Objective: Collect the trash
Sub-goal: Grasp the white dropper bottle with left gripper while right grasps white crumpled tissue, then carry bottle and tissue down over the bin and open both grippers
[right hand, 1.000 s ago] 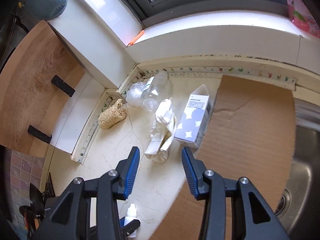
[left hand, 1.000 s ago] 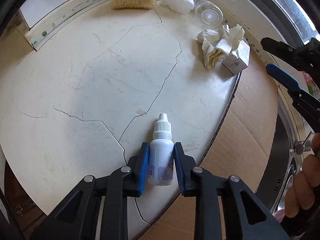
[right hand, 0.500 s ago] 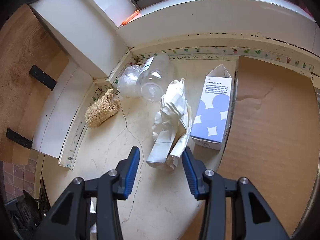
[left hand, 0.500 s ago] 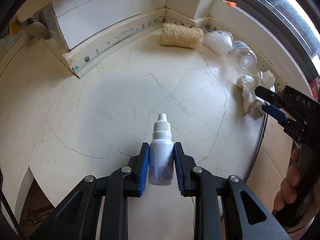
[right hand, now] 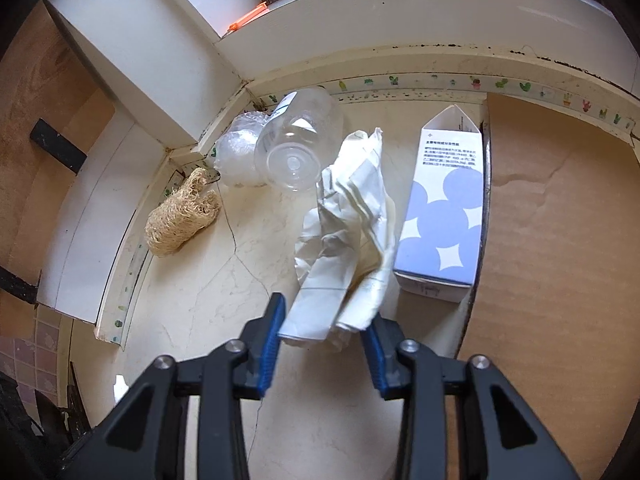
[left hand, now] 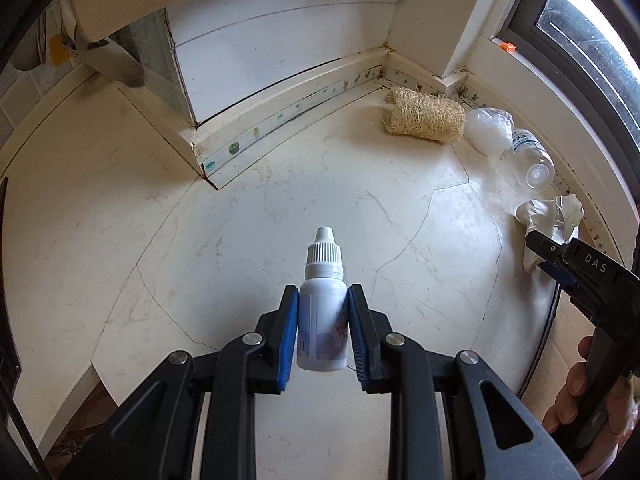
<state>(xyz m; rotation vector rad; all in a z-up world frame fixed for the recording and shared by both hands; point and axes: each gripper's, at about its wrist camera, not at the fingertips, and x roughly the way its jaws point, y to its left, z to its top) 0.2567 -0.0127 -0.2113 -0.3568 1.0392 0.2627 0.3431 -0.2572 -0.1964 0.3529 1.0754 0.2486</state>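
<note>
My left gripper (left hand: 323,322) is shut on a small white dropper bottle (left hand: 322,312) and holds it above the cracked marble counter (left hand: 240,240). My right gripper (right hand: 322,332) is open, its blue pads on either side of the near end of a crumpled white paper wad (right hand: 348,236); it also shows in the left wrist view (left hand: 560,270) beside the wad (left hand: 548,216). A white and lilac carton (right hand: 444,216) lies right of the wad. A clear plastic bottle (right hand: 298,146) and a crumpled clear wrap (right hand: 238,152) lie behind it.
A straw-coloured loofah (right hand: 180,220) lies by the wall trim in the corner. Brown cardboard (right hand: 560,260) covers the area right of the counter. White walls and a window sill (right hand: 440,12) close the back. The counter's front edge (left hand: 80,380) drops off at lower left.
My left gripper has lifted and pulled back with the dropper bottle. My right gripper has moved forward and down until its open pads flank the paper wad.
</note>
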